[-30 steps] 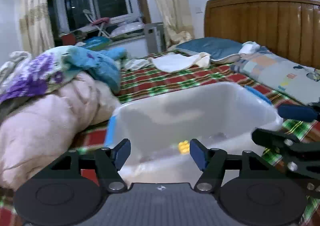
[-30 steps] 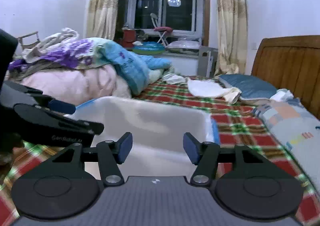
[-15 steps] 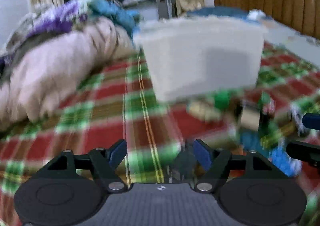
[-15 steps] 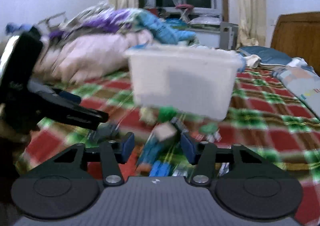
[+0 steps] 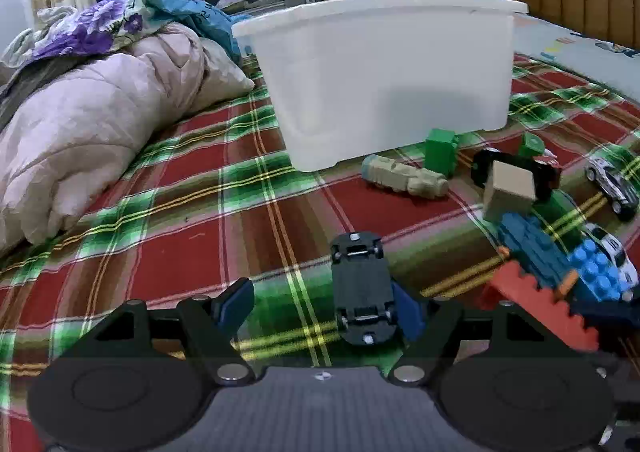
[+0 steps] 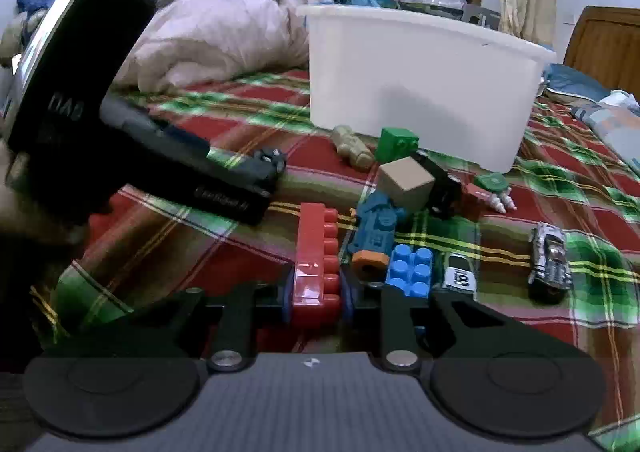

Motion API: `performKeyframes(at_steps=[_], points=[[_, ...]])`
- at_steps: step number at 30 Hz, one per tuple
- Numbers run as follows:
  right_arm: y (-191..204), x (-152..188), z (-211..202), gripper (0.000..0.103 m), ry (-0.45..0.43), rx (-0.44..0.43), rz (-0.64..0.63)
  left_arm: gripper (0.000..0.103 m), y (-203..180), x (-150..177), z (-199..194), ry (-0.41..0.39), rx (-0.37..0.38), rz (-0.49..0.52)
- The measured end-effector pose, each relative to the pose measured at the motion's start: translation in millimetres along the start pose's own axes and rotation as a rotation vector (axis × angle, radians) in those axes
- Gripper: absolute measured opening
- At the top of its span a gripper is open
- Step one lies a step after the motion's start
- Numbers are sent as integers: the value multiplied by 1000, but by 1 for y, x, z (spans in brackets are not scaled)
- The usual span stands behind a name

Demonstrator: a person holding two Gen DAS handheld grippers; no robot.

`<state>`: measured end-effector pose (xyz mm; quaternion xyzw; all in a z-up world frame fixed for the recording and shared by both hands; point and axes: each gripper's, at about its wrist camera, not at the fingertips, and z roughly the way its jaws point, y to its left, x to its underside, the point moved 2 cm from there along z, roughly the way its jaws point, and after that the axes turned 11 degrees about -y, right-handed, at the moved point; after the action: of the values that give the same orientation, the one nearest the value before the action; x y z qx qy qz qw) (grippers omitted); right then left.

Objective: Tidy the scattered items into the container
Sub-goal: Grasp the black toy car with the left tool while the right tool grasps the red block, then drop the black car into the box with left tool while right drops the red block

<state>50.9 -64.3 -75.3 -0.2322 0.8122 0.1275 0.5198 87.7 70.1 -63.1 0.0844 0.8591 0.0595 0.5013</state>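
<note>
Half of red brick [image 6: 316,264] hidden between jaws, seemingly clamped.

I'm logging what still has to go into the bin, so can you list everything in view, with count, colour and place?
container: 1, white, on the plaid bedspread behind the toys
long brick: 1, red, between the right gripper's pads
studded brick: 1, blue, right of the red one
toy car: 1, black, upside down, by the left gripper's right finger
toy cars: 2 more, silver and white, at right
cube block: 1, tan
block: 1, green, by the container
quilt: 1, pink, left
left gripper: open
right gripper: just closed on the long brick
</note>
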Motion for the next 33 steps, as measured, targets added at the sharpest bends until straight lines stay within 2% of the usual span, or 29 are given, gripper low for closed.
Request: performKeyframes(at_steps=[1, 3, 5, 8, 11, 16, 23, 27, 33], points=[[2, 1, -1, 25, -4, 0, -6, 76, 1, -1, 2, 1, 10, -10], [1, 2, -4, 25, -9, -4, -6, 59, 5, -1, 1, 0, 66, -52], [0, 2, -8, 25, -15, -3, 3, 34, 8, 0, 0, -1, 86, -93], [-3, 1, -15, 25, -30, 5, 15, 34, 11, 0, -4, 4, 79, -114], [-6, -4, -19, 25, -49, 5, 17, 34, 8, -3, -8, 10, 72, -82], [-14, -28, -30, 25, -121, 14, 16, 34, 11, -26, -24, -38, 73, -67], [-55, -83, -31, 25, -234, 74, 26, 34, 13, -93, -33, -152, 77, -43], [-84, -114, -18, 25, -275, 103, 37, 34, 6, -140, -20, -207, 54, 12], [-116, -153, 13, 25, -301, 128, 14, 34, -3, -187, 13, -228, 31, 48]])
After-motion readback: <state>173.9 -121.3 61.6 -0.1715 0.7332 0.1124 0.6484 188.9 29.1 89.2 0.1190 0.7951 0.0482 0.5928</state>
